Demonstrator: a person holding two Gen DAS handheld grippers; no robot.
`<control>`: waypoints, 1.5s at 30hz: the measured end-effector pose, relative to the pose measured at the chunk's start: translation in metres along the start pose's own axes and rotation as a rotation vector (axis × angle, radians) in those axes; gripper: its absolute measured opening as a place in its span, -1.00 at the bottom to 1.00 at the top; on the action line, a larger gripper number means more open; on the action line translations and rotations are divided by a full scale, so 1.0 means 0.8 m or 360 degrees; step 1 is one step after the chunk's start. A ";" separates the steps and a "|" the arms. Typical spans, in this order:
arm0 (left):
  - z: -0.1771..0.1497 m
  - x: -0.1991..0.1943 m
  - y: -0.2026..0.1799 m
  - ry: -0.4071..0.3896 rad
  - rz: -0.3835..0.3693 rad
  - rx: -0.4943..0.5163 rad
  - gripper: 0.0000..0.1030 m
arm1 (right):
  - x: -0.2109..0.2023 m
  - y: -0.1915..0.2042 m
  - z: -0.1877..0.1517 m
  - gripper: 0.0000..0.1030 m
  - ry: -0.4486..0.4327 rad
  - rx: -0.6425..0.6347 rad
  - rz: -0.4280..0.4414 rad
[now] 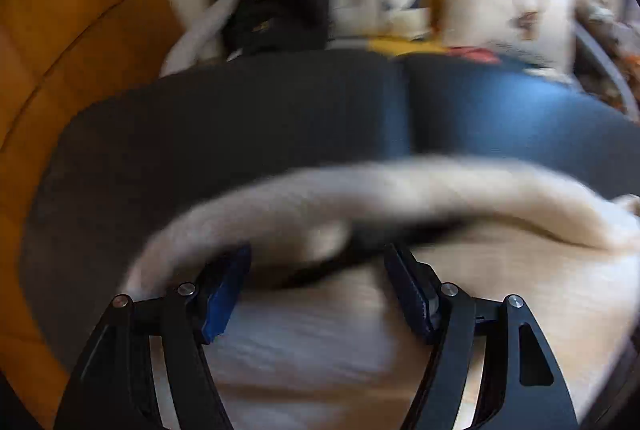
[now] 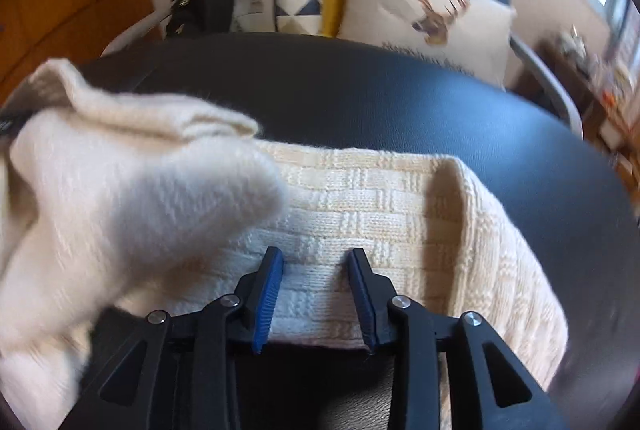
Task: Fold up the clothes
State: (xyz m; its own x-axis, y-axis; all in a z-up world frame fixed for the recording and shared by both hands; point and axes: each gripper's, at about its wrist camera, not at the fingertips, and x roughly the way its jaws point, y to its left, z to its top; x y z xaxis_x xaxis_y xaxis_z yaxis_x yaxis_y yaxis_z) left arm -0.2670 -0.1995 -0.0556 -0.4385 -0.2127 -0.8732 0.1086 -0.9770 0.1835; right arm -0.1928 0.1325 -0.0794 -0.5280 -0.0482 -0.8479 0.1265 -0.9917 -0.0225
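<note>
A cream knitted sweater (image 2: 360,198) lies on a dark round table (image 2: 400,90). In the right wrist view a part of it (image 2: 132,190) is lifted and folded over at the left. My right gripper (image 2: 316,258) is open, its blue pads (image 2: 269,294) just above the sweater's near edge, holding nothing. In the blurred left wrist view the sweater (image 1: 360,310) fills the lower half, with a raised fold (image 1: 400,186) arching ahead of the fingers. My left gripper (image 1: 320,258) is open over the cloth.
Beyond the table (image 1: 240,118) stand patterned cushions (image 2: 424,10) on a seat, a black bag (image 2: 208,10) at the left, and a yellow and blue wall. An orange panel (image 1: 72,30) is at the left. Clutter (image 2: 600,90) sits at the far right.
</note>
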 end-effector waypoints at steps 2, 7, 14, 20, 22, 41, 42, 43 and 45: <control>-0.001 0.025 0.032 0.0094 0.0074 -0.0104 0.40 | 0.001 -0.010 -0.001 -0.33 0.0005 -0.0010 -0.0063; -0.027 0.047 0.099 0.0139 0.0152 -0.0294 0.43 | 0.012 -0.050 0.006 -0.24 0.0040 0.0072 -0.0235; -0.061 0.045 0.128 0.0074 0.0140 -0.0394 0.59 | 0.012 -0.155 0.000 -0.07 0.0117 0.0292 -0.0279; -0.077 0.030 0.096 0.0039 0.0147 -0.0301 0.59 | 0.019 -0.205 0.004 0.41 0.0179 0.0322 -0.0498; -0.083 0.026 0.085 0.0038 0.0059 -0.0318 0.59 | 0.021 -0.223 0.009 0.43 0.0207 0.0390 -0.0500; -0.089 -0.038 0.006 -0.0207 -0.0200 -0.0362 0.62 | -0.110 -0.119 0.003 0.20 -0.0279 0.0359 0.0185; -0.095 -0.055 0.003 -0.0269 -0.0225 -0.0338 0.62 | -0.110 -0.093 -0.001 0.20 -0.0259 0.0292 0.0236; -0.100 -0.072 -0.002 -0.0325 -0.0255 -0.0308 0.62 | -0.109 -0.067 -0.005 0.20 -0.0240 0.0225 0.0287; -0.110 -0.108 -0.016 -0.0430 -0.0321 -0.0234 0.62 | -0.103 -0.020 -0.015 0.20 -0.0166 0.0130 0.0355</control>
State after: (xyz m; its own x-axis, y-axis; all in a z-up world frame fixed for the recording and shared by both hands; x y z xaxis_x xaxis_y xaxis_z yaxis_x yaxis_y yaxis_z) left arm -0.1521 -0.1673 -0.0225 -0.6818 -0.0315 -0.7309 0.1143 -0.9914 -0.0639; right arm -0.1411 0.1541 -0.0157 -0.5791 -0.2745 -0.7677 0.1837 -0.9613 0.2051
